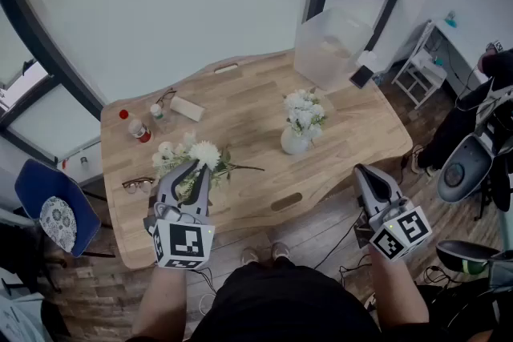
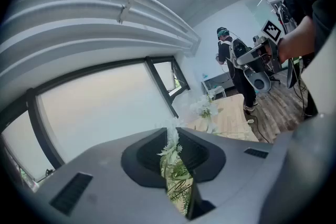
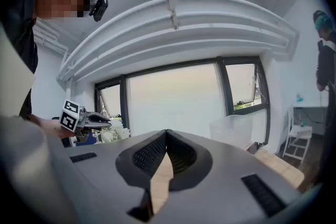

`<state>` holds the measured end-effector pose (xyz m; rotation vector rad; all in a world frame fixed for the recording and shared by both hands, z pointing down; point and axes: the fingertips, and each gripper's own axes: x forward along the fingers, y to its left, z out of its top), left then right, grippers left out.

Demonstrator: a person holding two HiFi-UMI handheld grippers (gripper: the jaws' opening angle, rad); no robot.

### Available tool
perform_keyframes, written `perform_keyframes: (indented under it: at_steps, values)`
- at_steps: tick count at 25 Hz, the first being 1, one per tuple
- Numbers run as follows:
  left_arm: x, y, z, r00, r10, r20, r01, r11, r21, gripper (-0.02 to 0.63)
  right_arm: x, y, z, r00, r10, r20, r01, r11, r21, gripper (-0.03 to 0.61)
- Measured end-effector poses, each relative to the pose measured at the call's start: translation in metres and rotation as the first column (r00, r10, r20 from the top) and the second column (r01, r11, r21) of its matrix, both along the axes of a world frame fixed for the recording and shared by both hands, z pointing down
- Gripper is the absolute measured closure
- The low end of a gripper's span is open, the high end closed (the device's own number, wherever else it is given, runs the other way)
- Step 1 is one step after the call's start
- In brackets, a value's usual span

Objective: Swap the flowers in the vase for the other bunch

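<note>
A white vase (image 1: 295, 142) holding white flowers (image 1: 304, 110) stands right of the middle of the wooden table (image 1: 264, 100); the left gripper view shows those flowers too (image 2: 205, 107). The other bunch (image 1: 195, 158), white blooms with green leaves, lies on the table's left front. My left gripper (image 1: 192, 171) hovers right over that bunch, its jaws a narrow way apart, and leaves show in the gap (image 2: 176, 176). My right gripper (image 1: 365, 172) is shut and empty, off the table's front right edge.
A clear plastic bin (image 1: 330, 48) stands at the back right with a phone (image 1: 361, 76) beside it. At the left are a red-capped bottle (image 1: 138, 128), a white box (image 1: 187, 108) and glasses (image 1: 138, 185). A blue chair (image 1: 48, 208) stands left; a person (image 2: 231, 55) stands beyond the table.
</note>
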<state>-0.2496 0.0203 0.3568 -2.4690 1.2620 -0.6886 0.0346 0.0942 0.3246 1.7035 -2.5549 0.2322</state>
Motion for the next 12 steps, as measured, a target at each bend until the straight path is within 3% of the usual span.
perform_keyframes:
  at_steps: [12]
  values:
    - [-0.004,-0.025,0.012,0.997,0.080,-0.005,-0.080,0.997,-0.011,0.561,-0.014,-0.012,-0.008,0.997,0.071,-0.037,-0.070,0.997,0.033,0.552]
